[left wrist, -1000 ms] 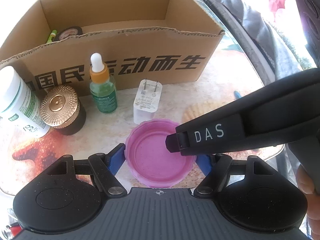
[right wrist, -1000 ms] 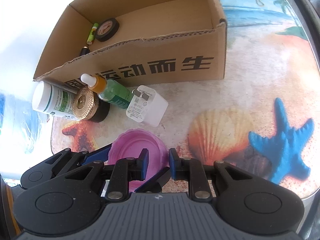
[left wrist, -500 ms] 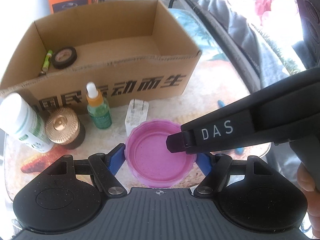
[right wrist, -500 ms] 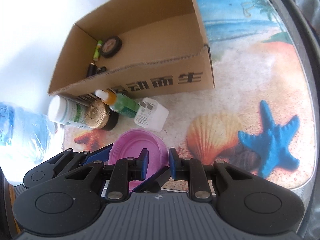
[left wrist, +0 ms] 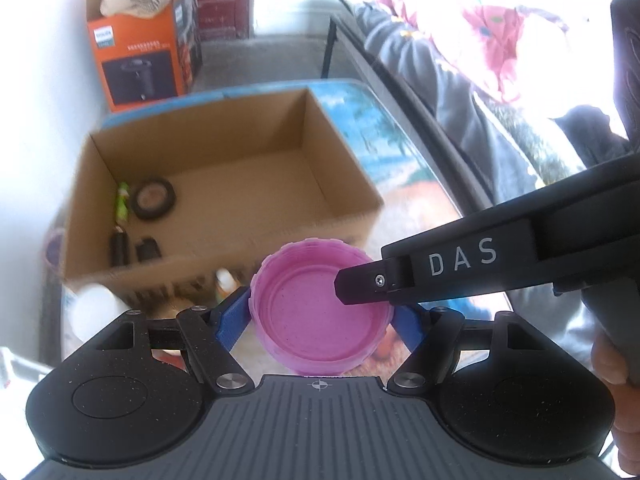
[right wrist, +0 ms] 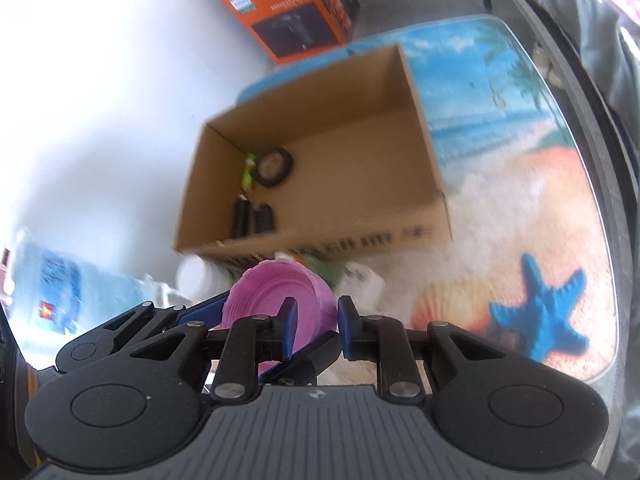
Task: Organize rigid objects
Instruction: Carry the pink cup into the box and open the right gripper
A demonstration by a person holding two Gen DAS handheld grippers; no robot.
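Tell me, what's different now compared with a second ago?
Both grippers have lifted the pink lid up off the table; the view now looks down into the cardboard box, and the bottles below have shrunk and blurred. Unchanged: the left gripper clamps the lid across its sides, the right gripper pinches its rim, and the tape roll lies in the box.

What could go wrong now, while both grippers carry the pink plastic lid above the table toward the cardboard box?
1. The round pink plastic lid is pinched only at its rim by the left gripper and right gripper; uneven motion could twist it free.
2. It might fall onto the blurred bottles below.
3. Carried low, it could strike the brown cardboard box front wall.
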